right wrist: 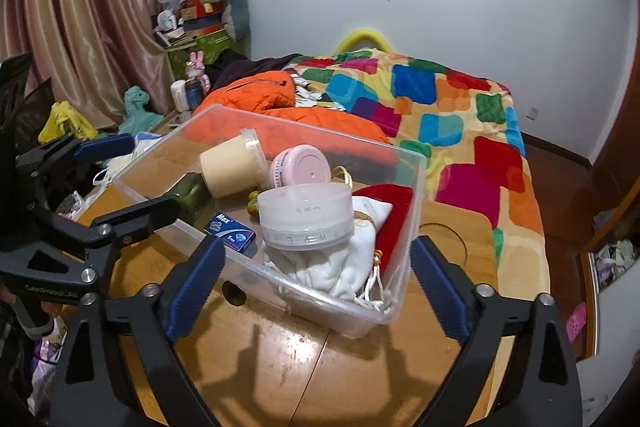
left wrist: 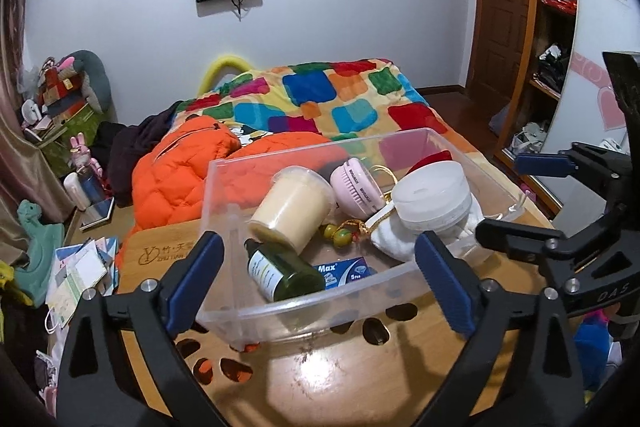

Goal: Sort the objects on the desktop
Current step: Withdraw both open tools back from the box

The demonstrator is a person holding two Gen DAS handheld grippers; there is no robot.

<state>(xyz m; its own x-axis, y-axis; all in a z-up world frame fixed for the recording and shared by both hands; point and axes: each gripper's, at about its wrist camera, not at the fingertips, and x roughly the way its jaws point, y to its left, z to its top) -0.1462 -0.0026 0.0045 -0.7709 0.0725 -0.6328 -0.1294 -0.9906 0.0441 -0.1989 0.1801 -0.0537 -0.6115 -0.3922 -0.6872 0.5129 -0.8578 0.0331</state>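
Both grippers stand released over the wooden bench (left wrist: 360, 379), nothing between their blue pads. The left gripper (left wrist: 316, 283) faces the near wall of the clear plastic bin (left wrist: 304, 311); the right gripper (right wrist: 316, 283) faces its near corner. Inside lie a cream jar (left wrist: 292, 207) at 10 o'clock, a green bottle (left wrist: 280, 271), a pink brush (right wrist: 300, 167), a white round container (right wrist: 306, 219) on a white pouch (right wrist: 344, 267), and what seems a small blue box (right wrist: 230, 231).
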